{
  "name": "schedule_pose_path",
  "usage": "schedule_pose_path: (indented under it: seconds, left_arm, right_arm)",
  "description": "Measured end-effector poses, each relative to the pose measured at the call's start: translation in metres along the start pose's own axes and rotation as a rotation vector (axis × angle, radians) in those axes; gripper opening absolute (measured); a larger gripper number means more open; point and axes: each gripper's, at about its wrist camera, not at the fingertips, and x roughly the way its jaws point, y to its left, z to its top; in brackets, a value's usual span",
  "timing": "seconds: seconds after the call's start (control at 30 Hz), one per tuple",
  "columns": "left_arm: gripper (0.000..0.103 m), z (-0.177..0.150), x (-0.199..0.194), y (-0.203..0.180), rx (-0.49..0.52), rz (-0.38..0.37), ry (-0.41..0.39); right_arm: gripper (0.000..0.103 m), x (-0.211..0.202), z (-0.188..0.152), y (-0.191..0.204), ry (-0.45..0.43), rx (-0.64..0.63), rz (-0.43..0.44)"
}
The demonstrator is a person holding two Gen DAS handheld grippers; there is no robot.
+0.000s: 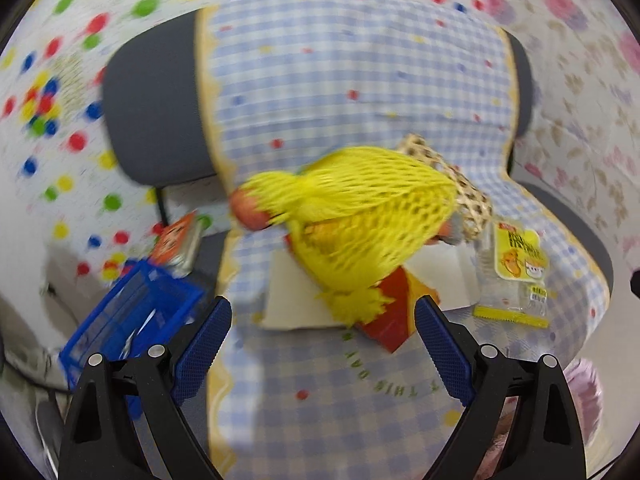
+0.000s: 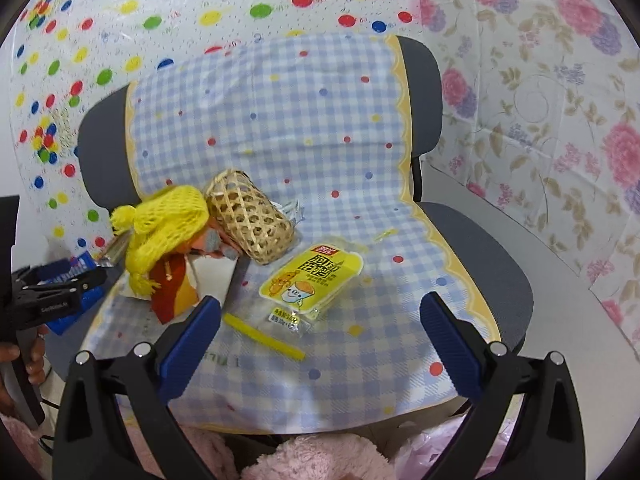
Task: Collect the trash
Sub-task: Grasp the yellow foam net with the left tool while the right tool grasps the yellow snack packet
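Trash lies on a chair seat covered by a blue checked cloth [image 2: 280, 128]. A yellow foam net [image 1: 360, 224] [image 2: 160, 232] sits on a red wrapper [image 1: 390, 316] [image 2: 170, 290] and white paper [image 1: 286, 300]. Behind it lies a woven bamboo basket [image 2: 252, 220] [image 1: 464, 188] on its side. A yellow snack package [image 2: 312, 280] [image 1: 518, 264] and a yellow strip [image 2: 264, 336] lie on the cloth. My left gripper [image 1: 324, 320] is open just short of the net. My right gripper [image 2: 320, 308] is open, with the snack package just ahead of its fingertips.
A blue plastic crate [image 1: 128, 312] [image 2: 68, 270] stands left of the chair, with an orange packet [image 1: 176, 240] behind it. Patterned sheets cover the walls. Pink fluffy fabric [image 2: 312, 460] lies below the seat's front edge. A hand [image 2: 24, 360] holds the left gripper.
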Motion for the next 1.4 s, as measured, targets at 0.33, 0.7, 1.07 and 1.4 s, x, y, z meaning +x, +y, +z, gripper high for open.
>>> schedule_pose_path:
  seconds: [0.33,0.7,1.07,1.4]
  left_arm:
    - [0.087,0.022,0.074,-0.042,0.196,0.082,0.012]
    - [0.014,0.033,0.039,-0.019,0.142,0.1,-0.147]
    - [0.013,0.037,-0.02,0.006,-0.015,0.008,-0.215]
    - [0.013,0.023,-0.052,-0.015,-0.005,-0.139,-0.214]
  right_arm:
    - [0.072,0.034,-0.006,-0.024,0.092,0.058,0.016]
    - [0.07,0.078,-0.023,-0.024,0.148,0.141,0.157]
    - [0.042,0.128,-0.034,-0.035,0.211,0.385,0.254]
    - [0.008,0.024,-0.012,-0.041,-0.024,0.244,0.208]
